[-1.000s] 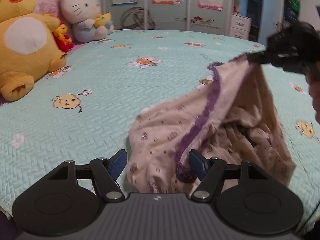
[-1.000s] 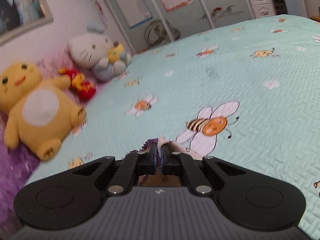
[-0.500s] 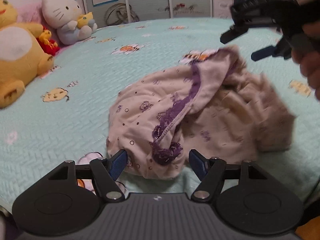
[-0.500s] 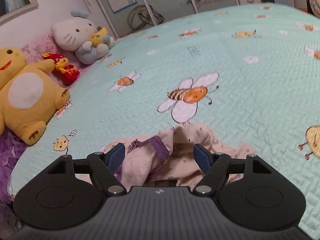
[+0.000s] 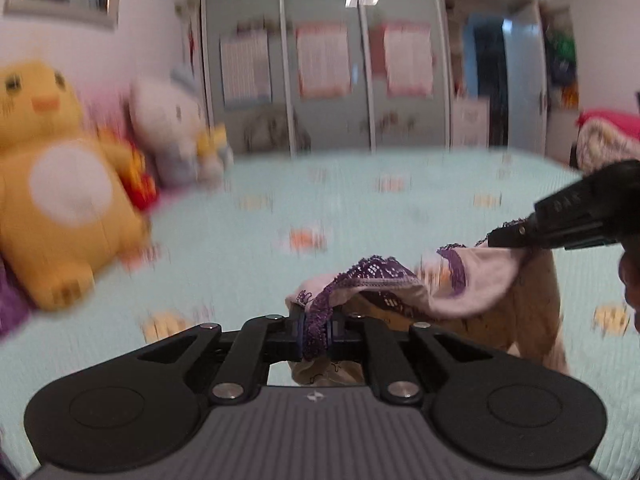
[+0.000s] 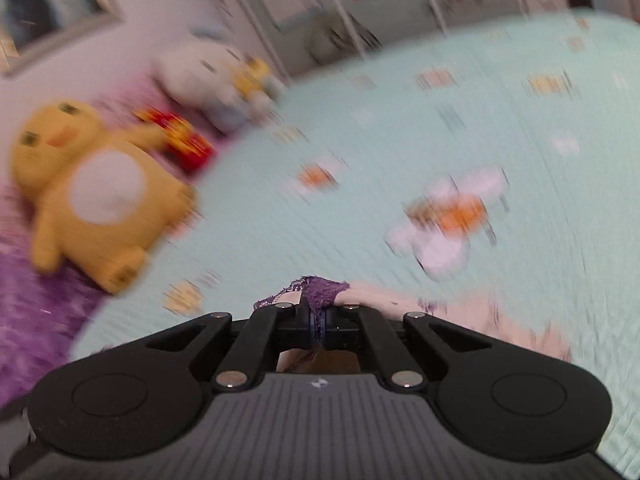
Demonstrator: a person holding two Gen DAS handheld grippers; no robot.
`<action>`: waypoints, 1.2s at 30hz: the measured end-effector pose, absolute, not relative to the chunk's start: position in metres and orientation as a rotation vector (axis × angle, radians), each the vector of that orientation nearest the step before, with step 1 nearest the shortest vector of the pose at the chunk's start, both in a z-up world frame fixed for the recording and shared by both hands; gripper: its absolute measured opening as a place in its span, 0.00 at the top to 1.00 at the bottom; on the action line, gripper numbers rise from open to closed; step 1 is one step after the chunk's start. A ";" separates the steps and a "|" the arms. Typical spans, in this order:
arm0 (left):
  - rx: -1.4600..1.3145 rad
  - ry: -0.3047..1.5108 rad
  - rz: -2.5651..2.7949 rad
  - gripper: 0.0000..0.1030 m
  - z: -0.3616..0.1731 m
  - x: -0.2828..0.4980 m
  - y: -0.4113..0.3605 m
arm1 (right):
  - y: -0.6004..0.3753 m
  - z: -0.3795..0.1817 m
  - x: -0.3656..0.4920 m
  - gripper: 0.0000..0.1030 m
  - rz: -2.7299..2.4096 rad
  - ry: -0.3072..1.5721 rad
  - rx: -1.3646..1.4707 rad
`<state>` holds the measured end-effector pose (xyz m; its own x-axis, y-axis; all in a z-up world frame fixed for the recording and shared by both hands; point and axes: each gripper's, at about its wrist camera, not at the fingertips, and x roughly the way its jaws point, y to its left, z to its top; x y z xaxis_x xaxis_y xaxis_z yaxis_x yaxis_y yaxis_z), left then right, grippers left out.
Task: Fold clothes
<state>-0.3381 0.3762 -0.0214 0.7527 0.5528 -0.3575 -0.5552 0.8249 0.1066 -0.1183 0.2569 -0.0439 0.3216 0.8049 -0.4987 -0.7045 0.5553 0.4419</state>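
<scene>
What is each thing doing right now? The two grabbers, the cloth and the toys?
Left gripper: its fingers are closing, pinching the purple lace trim.
Right gripper: shut on the lace trim too.
Garment: lifted, hanging stretched between both grippers.
Yellow plush: sitting upright on the bed.
White cat plush: sitting upright behind it.
Bedspread: spread flat.

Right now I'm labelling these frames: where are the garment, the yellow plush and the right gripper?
garment (image 5: 472, 292), left wrist view, on its pale fabric.
yellow plush (image 6: 100, 200), right wrist view, on its white belly.
right gripper (image 6: 318, 322), right wrist view, between its fingertips.
</scene>
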 end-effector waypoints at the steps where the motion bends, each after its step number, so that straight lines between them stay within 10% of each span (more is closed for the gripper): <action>1: 0.010 0.366 0.609 0.92 -0.017 -0.342 0.372 | 0.252 -0.028 -0.126 0.99 1.032 0.691 0.158; 15: -0.058 0.505 0.576 0.92 -0.071 -0.336 0.373 | 0.221 -0.071 -0.127 0.99 1.031 0.748 0.156; 36: 0.092 0.214 0.577 0.91 0.062 -0.365 0.326 | 0.159 0.044 -0.164 0.99 1.079 0.471 0.277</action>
<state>-0.3650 0.3257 0.0623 0.8168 0.5499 -0.1746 -0.5309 0.8348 0.1461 -0.1643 0.1587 0.0443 0.3873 0.8922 -0.2322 -0.7768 0.4514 0.4391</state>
